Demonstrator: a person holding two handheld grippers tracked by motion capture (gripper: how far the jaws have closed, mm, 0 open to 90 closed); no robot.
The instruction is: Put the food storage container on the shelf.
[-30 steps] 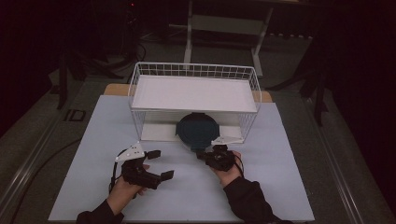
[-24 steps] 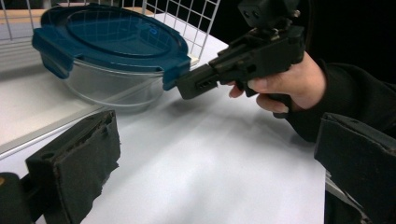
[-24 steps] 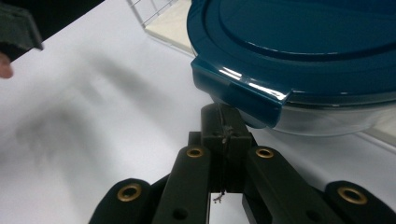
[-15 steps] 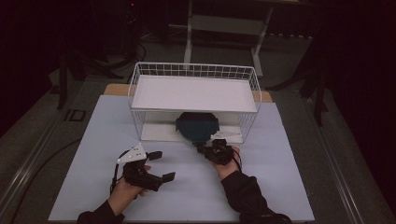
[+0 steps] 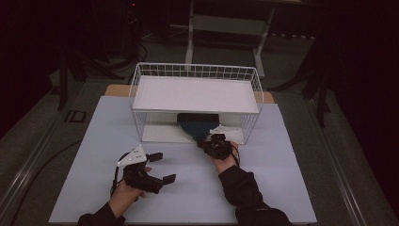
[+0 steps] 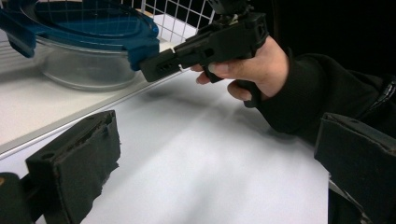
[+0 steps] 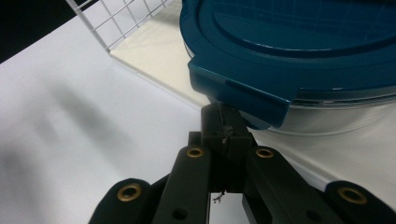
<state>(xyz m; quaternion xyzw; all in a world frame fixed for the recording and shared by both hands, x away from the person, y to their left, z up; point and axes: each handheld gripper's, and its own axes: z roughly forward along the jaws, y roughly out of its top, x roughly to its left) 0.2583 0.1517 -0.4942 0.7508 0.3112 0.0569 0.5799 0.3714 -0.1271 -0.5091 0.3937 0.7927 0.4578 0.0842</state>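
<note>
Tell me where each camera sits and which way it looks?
High view: above the table's near side, looking forward and down on the wire shelf, both forearms and grippers.
Left gripper view: rides the left gripper, looking past its open jaws at the right gripper.
Right gripper view: behind the closed right jaws, facing the blue-lidded bowl.
All three share the bowl.

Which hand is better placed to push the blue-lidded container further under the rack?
Right. The right gripper, jaws shut, sits at the lid tab of the container under the wire rack. The left gripper waits open, apart on the table.
</note>
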